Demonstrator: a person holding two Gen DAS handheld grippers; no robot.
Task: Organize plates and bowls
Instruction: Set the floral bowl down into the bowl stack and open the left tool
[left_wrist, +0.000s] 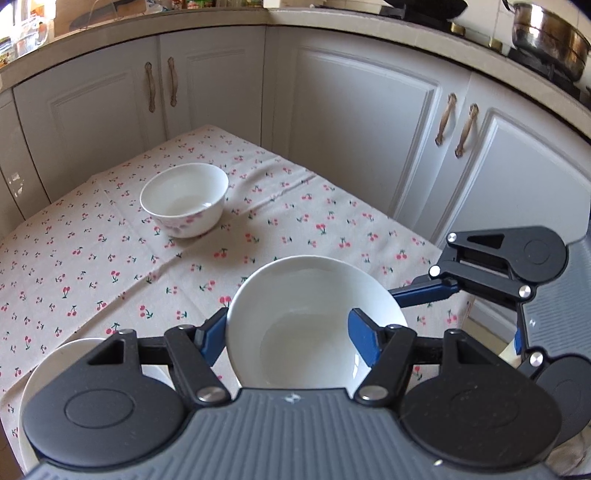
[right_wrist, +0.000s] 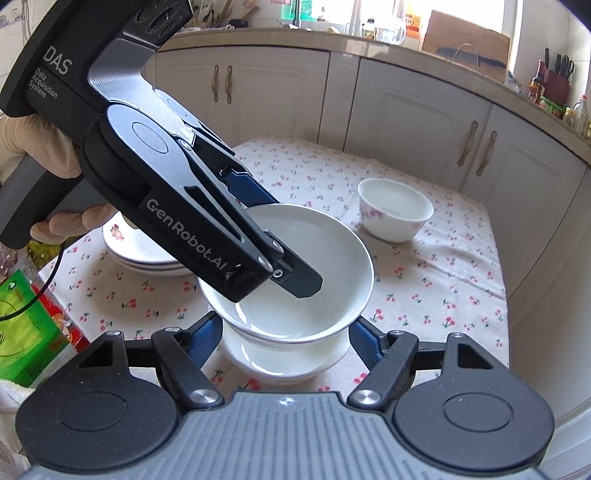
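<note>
There were three bowls on the cherry-print tablecloth. One was the plain white bowl tilted on top of a second white bowl, and the third was a flowered bowl standing apart from them. A stack of plates lay to one side; two or three rims could be seen, but the exact number I could not tell. There were two grippers, the left gripper and the right gripper, each with two blue-padded fingers. One gloved hand was visible. The cabinets behind showed two pairs of door handles.
</note>
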